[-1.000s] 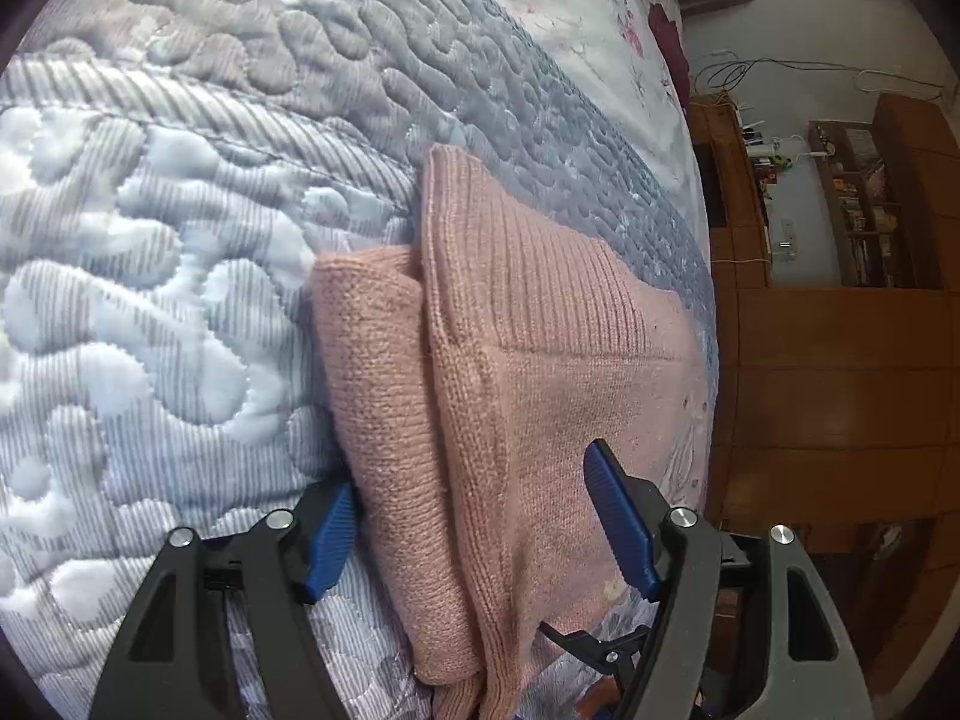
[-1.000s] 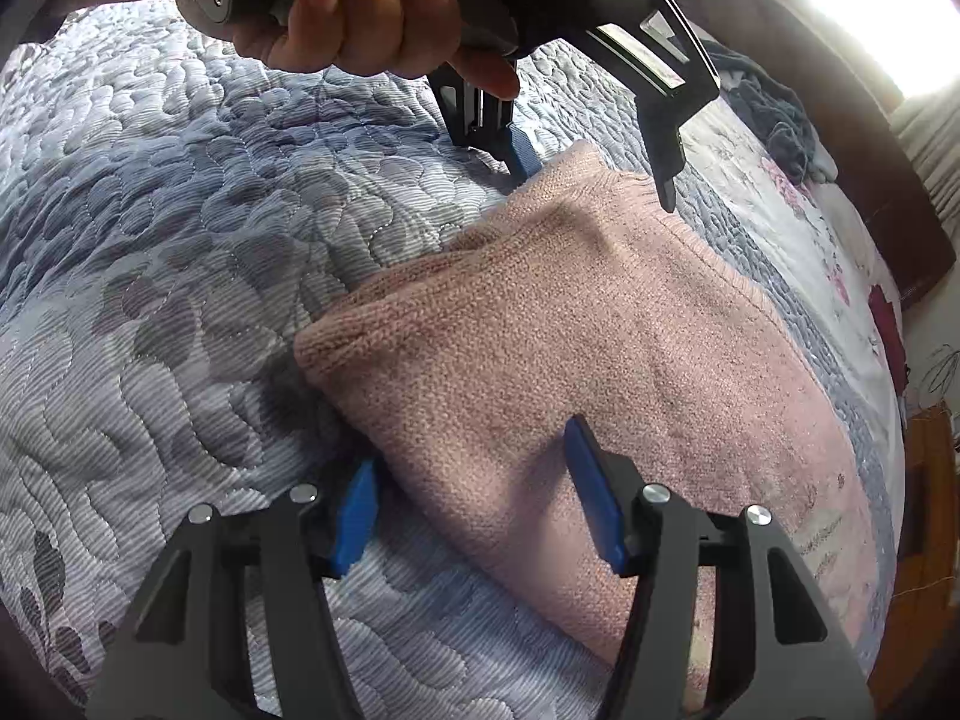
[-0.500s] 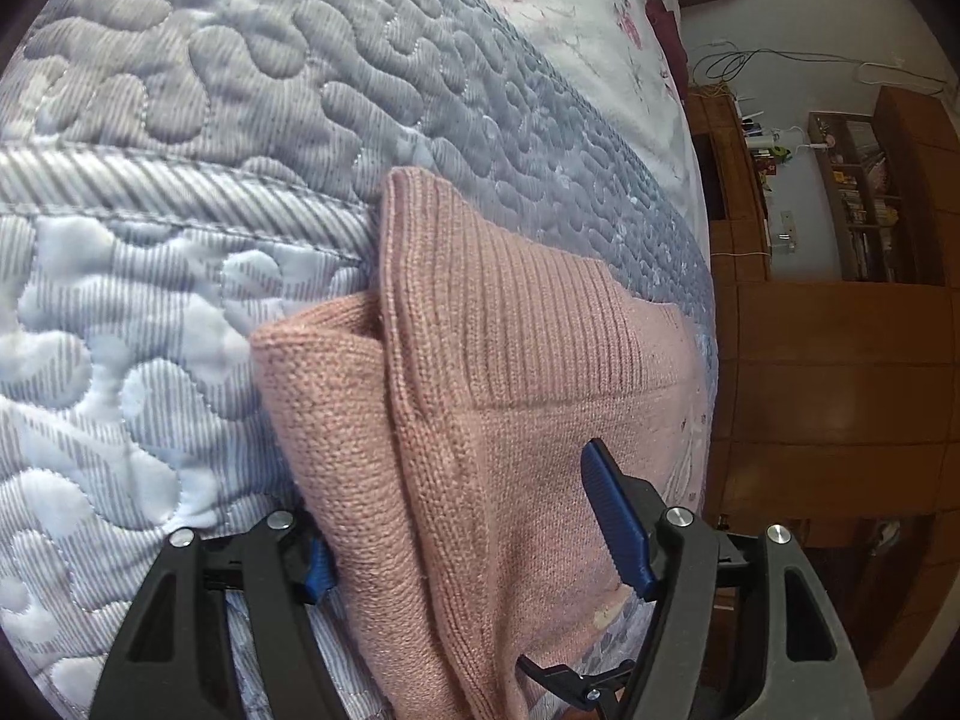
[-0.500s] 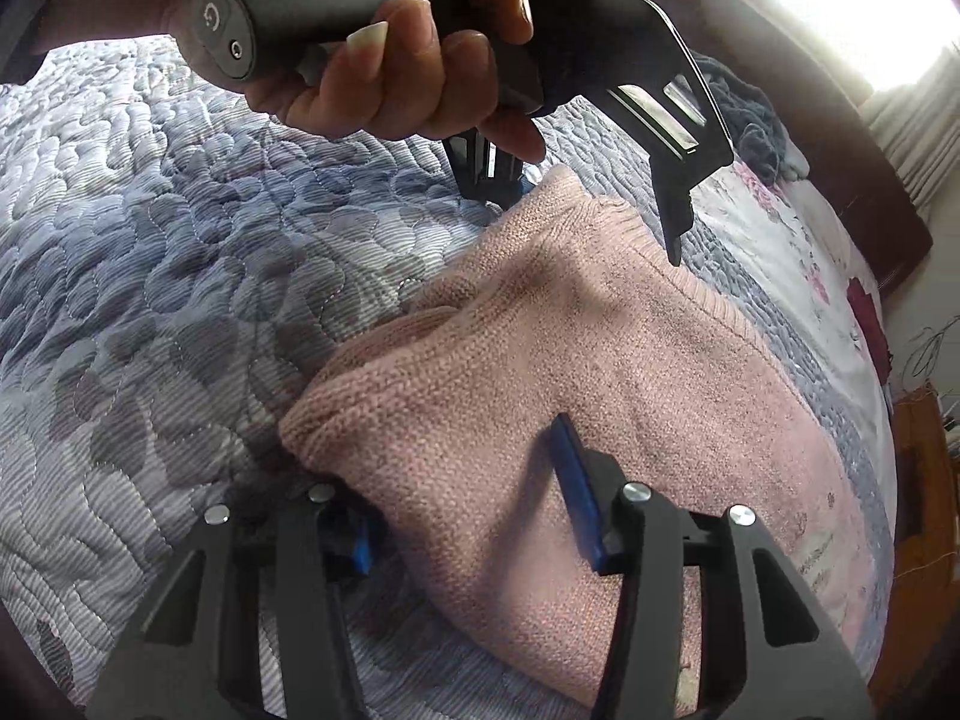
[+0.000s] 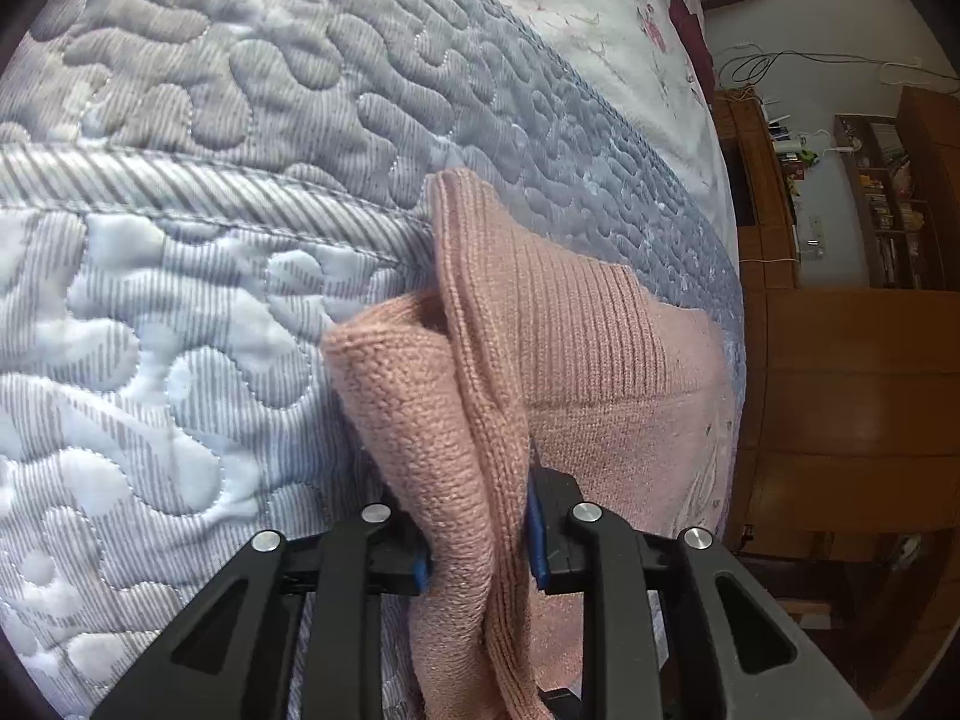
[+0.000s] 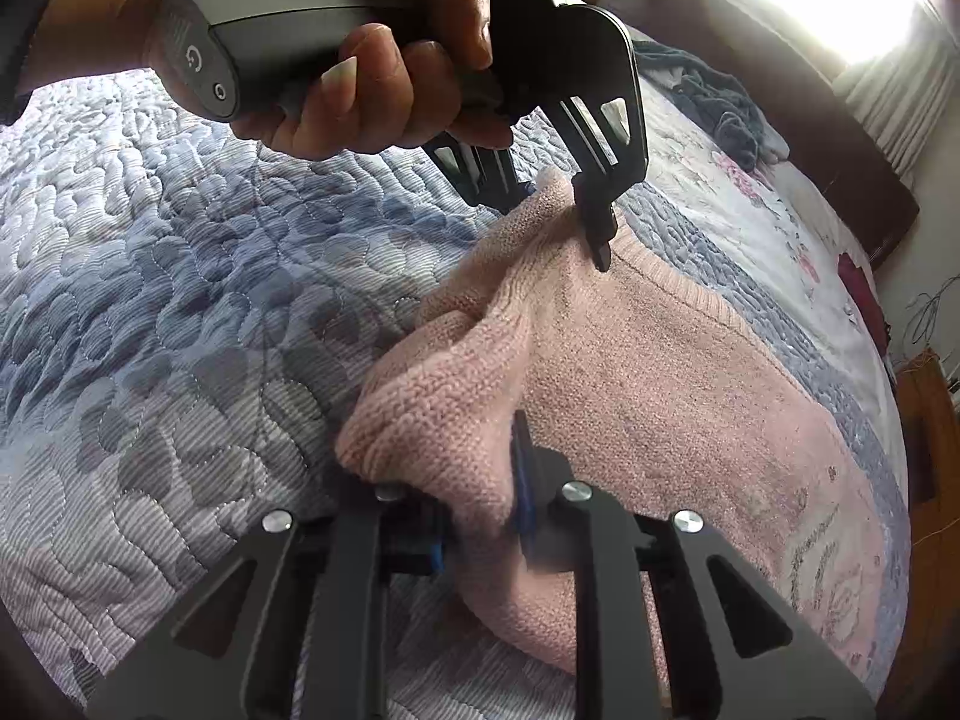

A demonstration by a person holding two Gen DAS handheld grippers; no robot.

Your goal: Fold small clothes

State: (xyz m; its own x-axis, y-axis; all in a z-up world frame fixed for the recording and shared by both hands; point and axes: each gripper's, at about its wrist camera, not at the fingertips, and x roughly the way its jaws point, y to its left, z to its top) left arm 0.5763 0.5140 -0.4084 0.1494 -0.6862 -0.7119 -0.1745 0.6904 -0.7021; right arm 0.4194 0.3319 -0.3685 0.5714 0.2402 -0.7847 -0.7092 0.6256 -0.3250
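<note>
A pink knitted sweater [image 5: 576,360] lies folded on a grey-blue quilted bedspread [image 5: 180,300]. In the left wrist view my left gripper [image 5: 480,546] is shut on a bunched fold of its near edge, the knit squeezed between the blue pads. In the right wrist view my right gripper [image 6: 480,534] is shut on another thick fold of the same sweater [image 6: 660,396]. Farther along that edge, a hand [image 6: 372,102] holds the left gripper [image 6: 558,210], which pinches the sweater's ribbed corner and lifts it slightly.
The quilted bedspread [image 6: 150,300] spreads wide to the left of the sweater. A dark blue garment [image 6: 714,102] lies near the headboard [image 6: 750,78]. Wooden cabinets and shelves [image 5: 852,360] stand past the bed's edge.
Both grippers moved forward over the sweater's edge and went from open to shut on its folds. The pinched edge now bunches and rises off the quilt.
</note>
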